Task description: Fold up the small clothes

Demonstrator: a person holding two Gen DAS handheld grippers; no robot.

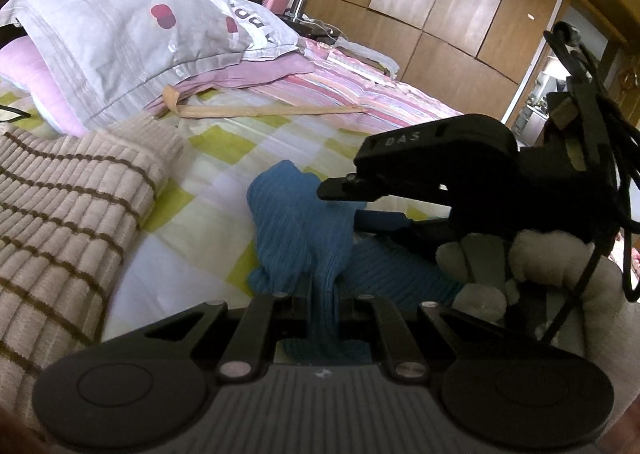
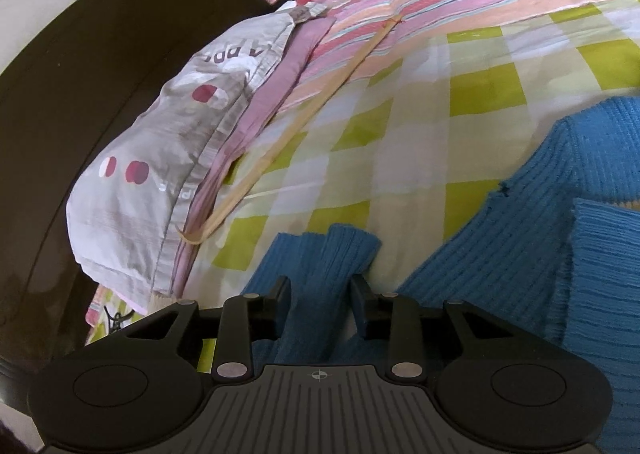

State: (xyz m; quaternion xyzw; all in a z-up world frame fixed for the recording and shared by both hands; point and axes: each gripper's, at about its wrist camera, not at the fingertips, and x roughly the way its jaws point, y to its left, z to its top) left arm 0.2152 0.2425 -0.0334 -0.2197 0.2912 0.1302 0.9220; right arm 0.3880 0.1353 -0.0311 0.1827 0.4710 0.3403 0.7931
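Note:
A blue ribbed knit sweater (image 1: 296,226) lies bunched on the green-checked bed sheet (image 1: 208,190). My left gripper (image 1: 323,294) is shut on a fold of the sweater, which hangs between its fingers. In the left wrist view my right gripper (image 1: 344,190) reaches in from the right, held by a gloved hand, its fingertips on the sweater. In the right wrist view my right gripper (image 2: 320,290) straddles the sweater's sleeve (image 2: 320,266), fingers apart, not clamped. The sweater's body (image 2: 560,234) spreads to the right.
A beige sweater with brown stripes (image 1: 68,222) lies at the left. A grey pillow (image 1: 132,34) on a pink pillow, a tan strap (image 1: 272,110) and a pink striped quilt (image 1: 360,90) lie farther back. Wooden wardrobes (image 1: 460,2) stand behind; a dark headboard (image 2: 80,114) stands behind the pillow.

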